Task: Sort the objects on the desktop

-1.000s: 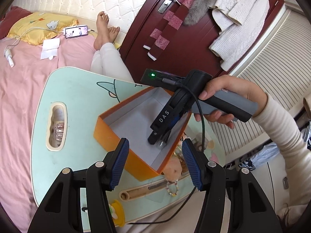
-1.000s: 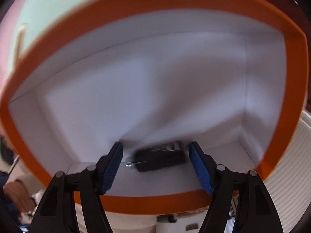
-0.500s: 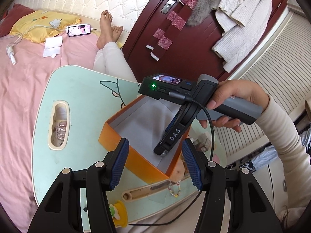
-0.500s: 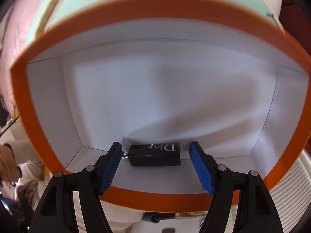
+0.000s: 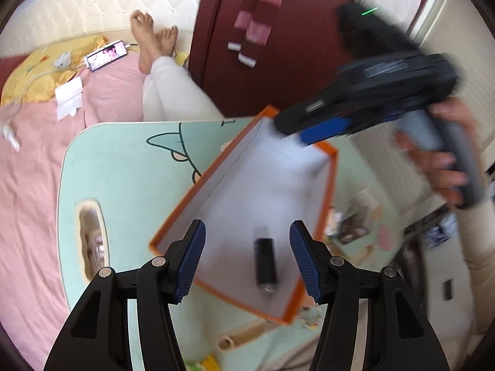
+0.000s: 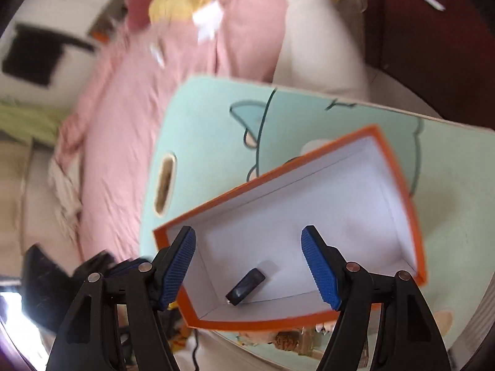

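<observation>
One small black case (image 6: pixel 246 287) lies in the orange box (image 6: pixel 405 191), both hand-held grippers (image 5: pixel 247 261) (image 6: pixel 247 267) gape wide and empty, and trinkets (image 5: pixel 352 225) at the desk's (image 5: pixel 123 170) four o'clock edge await sorting.

Bright daylight, strong motion blur, fisheye edges warped, soft shadows
</observation>
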`<state>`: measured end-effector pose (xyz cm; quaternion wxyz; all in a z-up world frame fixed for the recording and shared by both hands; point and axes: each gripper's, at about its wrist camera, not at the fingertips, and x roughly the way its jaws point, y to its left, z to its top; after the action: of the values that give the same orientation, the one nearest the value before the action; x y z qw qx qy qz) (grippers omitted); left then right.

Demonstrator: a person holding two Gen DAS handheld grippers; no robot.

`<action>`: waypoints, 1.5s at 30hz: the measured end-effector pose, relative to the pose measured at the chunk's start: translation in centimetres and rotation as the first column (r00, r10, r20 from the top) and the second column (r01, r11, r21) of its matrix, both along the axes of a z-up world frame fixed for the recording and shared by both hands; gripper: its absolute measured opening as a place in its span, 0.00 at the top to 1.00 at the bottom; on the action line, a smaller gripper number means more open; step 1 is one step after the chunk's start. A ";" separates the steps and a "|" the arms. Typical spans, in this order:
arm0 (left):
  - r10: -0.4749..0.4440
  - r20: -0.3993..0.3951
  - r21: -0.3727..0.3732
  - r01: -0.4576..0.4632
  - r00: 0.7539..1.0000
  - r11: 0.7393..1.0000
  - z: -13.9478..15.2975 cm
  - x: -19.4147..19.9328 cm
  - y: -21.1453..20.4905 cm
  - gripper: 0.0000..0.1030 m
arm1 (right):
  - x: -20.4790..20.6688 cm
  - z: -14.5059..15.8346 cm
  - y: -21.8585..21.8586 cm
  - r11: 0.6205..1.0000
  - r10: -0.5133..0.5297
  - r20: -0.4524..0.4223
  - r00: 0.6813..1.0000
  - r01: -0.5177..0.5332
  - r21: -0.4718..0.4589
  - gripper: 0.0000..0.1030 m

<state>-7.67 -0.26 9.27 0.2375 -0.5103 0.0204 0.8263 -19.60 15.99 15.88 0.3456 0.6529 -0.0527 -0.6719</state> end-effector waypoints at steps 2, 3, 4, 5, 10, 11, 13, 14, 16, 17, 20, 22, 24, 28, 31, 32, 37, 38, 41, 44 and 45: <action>-0.050 0.054 -0.060 0.054 0.997 0.997 -1.1 -0.9 2.2 0.44 | 0.8 1.6 2.9 0.995 -0.077 -0.040 0.996 0.074 -0.071 0.30; -0.079 0.077 -0.074 0.084 0.994 0.994 -1.7 -1.0 3.1 0.44 | 0.8 2.7 4.3 0.990 -0.109 -0.062 0.992 0.102 -0.098 0.30; -0.078 0.088 -0.105 0.087 0.993 0.991 -2.3 -1.2 3.8 0.44 | 0.8 3.1 5.1 0.986 -0.127 -0.071 0.989 0.118 -0.119 0.30; -0.067 0.095 -0.141 0.080 0.993 0.987 -2.8 -1.4 4.3 0.44 | 0.7 3.2 5.6 0.982 -0.140 -0.075 0.987 0.129 -0.138 0.30; -0.018 0.189 -0.160 0.049 0.982 0.986 -5.8 -2.8 5.3 0.57 | 2.3 2.6 7.8 0.966 -0.173 -0.078 0.982 0.154 -0.207 0.30; -0.018 0.227 -0.131 0.049 0.974 0.990 -6.2 -3.0 5.2 0.60 | 3.0 2.2 8.3 0.964 -0.174 -0.076 0.982 0.154 -0.217 0.30; -0.012 0.266 -0.105 0.041 0.964 0.994 -6.5 -3.1 4.9 0.60 | 4.2 1.6 9.1 0.959 -0.177 -0.072 0.982 0.156 -0.238 0.30; -0.007 0.283 -0.097 0.036 0.959 0.995 -6.6 -3.1 4.7 0.60 | 4.5 1.4 9.4 0.957 -0.177 -0.069 0.982 0.155 -0.245 0.30; 0.001 0.316 -0.088 0.029 0.949 0.996 -6.6 -2.9 4.4 0.60 | 4.8 1.1 9.9 0.954 -0.175 -0.062 0.983 0.154 -0.256 0.30; -0.002 0.311 -0.106 0.037 0.950 0.994 -6.6 -2.7 4.4 0.60 | 4.9 1.0 10.1 0.953 -0.174 -0.059 0.983 0.153 -0.262 0.30; -0.014 0.288 -0.164 0.064 0.958 0.984 -6.4 -2.4 4.4 0.58 | 5.2 0.6 10.8 0.948 -0.172 -0.049 0.984 0.152 -0.280 0.30; -0.018 0.298 -0.176 0.073 0.955 0.982 -6.4 -2.7 4.0 0.57 | 5.5 0.4 11.2 0.945 -0.172 -0.044 0.984 0.153 -0.288 0.30; -0.002 0.276 -0.203 0.060 0.961 0.977 -6.1 -2.9 3.5 0.57 | 5.6 0.3 11.2 0.945 -0.173 -0.044 0.984 0.153 -0.289 0.30; 0.039 0.226 -0.253 0.020 0.973 0.967 -5.5 -3.0 2.5 0.60 | 5.9 0.1 10.9 0.945 -0.168 -0.046 0.985 0.147 -0.293 0.30; 0.045 0.227 -0.258 0.016 0.973 0.966 -5.5 -2.5 2.0 0.71 | 6.1 0.0 10.6 0.945 -0.161 -0.045 0.986 0.141 -0.296 0.30; 0.038 0.231 -0.254 0.023 0.972 0.967 -5.5 -2.3 2.1 0.76 | 6.2 -0.1 10.5 0.945 -0.157 -0.044 0.987 0.137 -0.297 0.30; 0.020 0.277 -0.204 0.038 0.961 0.978 -5.1 -2.5 1.9 0.78 | 6.5 -0.4 10.2 0.946 -0.144 -0.038 0.989 0.126 -0.299 0.30; 0.020 0.285 -0.187 0.035 0.958 0.982 -5.2 -2.8 2.1 0.78 | 6.5 -0.5 10.2 0.946 -0.143 -0.037 0.989 0.126 -0.300 0.30; 0.026 0.282 -0.108 0.005 0.959 0.994 -4.5 -3.1 2.0 0.81 | 6.7 -0.7 10.3 0.945 -0.141 -0.034 0.989 0.124 -0.303 0.30; 0.023 0.229 -0.031 -0.016 0.973 0.999 -2.0 -2.5 1.5 0.81 | 6.8 -0.8 10.5 0.944 -0.146 -0.041 0.988 0.127 -0.305 0.30; 0.012 0.202 -0.013 -0.009 0.979 1.000 -0.9 -2.0 1.5 0.81 | 6.9 -0.8 10.6 0.944 -0.149 -0.046 0.988 0.128 -0.304 0.30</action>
<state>-9.71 1.21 8.38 0.2308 -0.5931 -0.0014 0.7713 -12.71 26.63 15.06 0.3942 0.5642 -0.1880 -0.7007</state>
